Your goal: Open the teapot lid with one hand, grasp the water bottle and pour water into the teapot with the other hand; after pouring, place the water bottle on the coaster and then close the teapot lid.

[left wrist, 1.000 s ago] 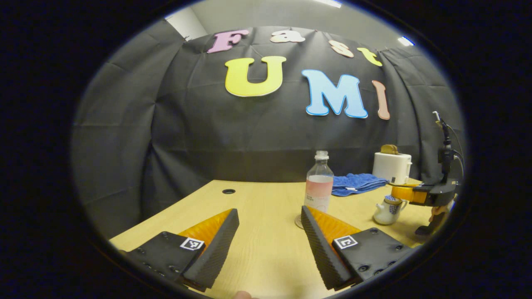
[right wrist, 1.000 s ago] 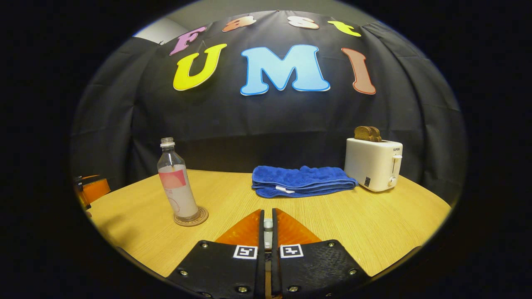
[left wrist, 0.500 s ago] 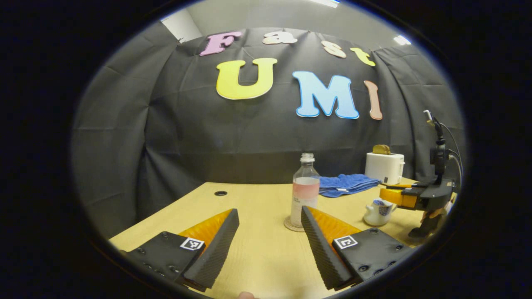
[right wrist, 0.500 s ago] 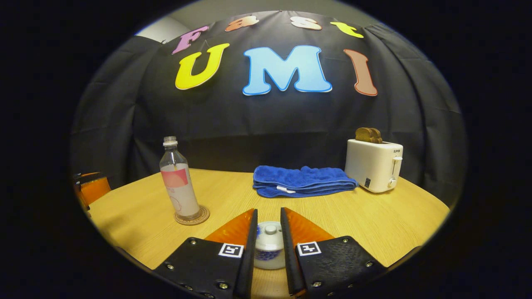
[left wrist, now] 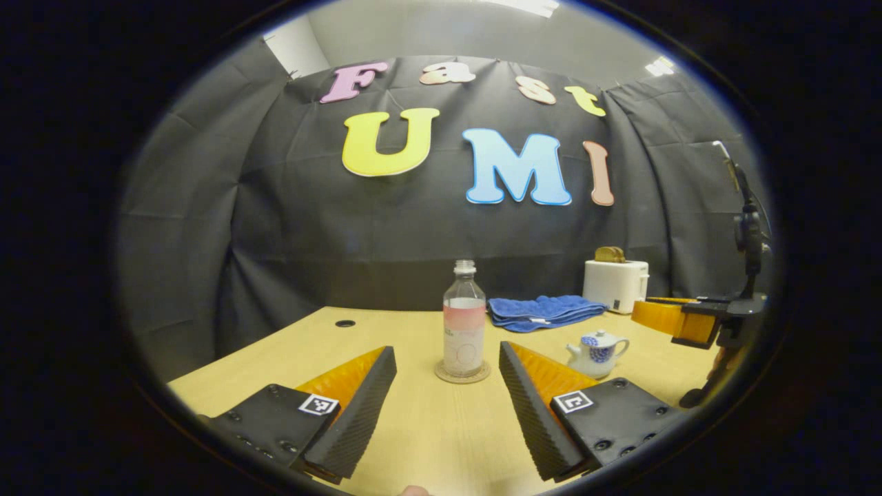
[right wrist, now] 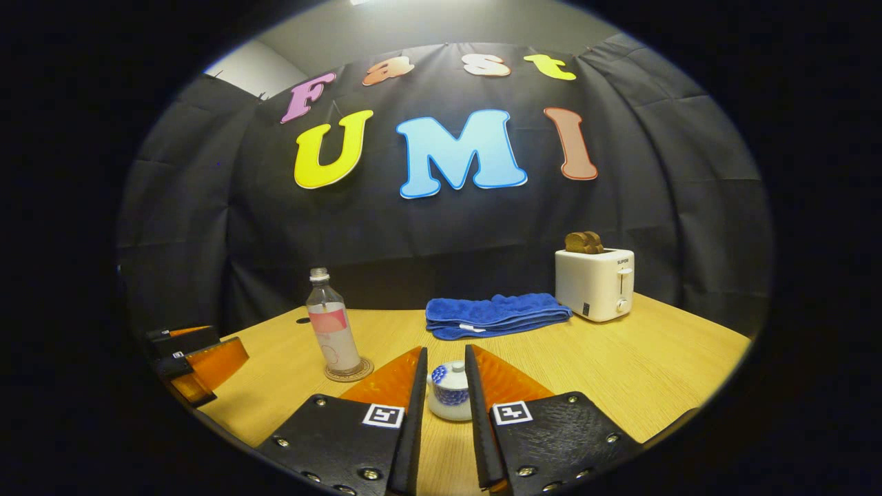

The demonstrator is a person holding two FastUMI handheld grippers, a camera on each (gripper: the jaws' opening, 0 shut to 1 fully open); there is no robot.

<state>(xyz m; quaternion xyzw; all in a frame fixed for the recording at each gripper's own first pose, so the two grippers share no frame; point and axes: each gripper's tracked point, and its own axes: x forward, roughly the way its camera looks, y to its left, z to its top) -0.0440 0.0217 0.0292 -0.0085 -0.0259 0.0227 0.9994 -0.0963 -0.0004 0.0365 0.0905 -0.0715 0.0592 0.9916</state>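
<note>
The bottle (left wrist: 464,324) stands on its coaster (left wrist: 462,373) on the counter (left wrist: 427,427), beyond the left gripper (left wrist: 448,399), whose jaws gape wide. The lidded teapot (right wrist: 449,393) sits just past the right gripper (right wrist: 444,406), seen between its narrowly parted jaws, untouched.

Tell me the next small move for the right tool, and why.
Probably just ease the right tool further back and rest it. Its jaws have let go of the lid, which sits on the teapot, and the water bottle stands on the coaster. Nothing looks left to do.
</note>
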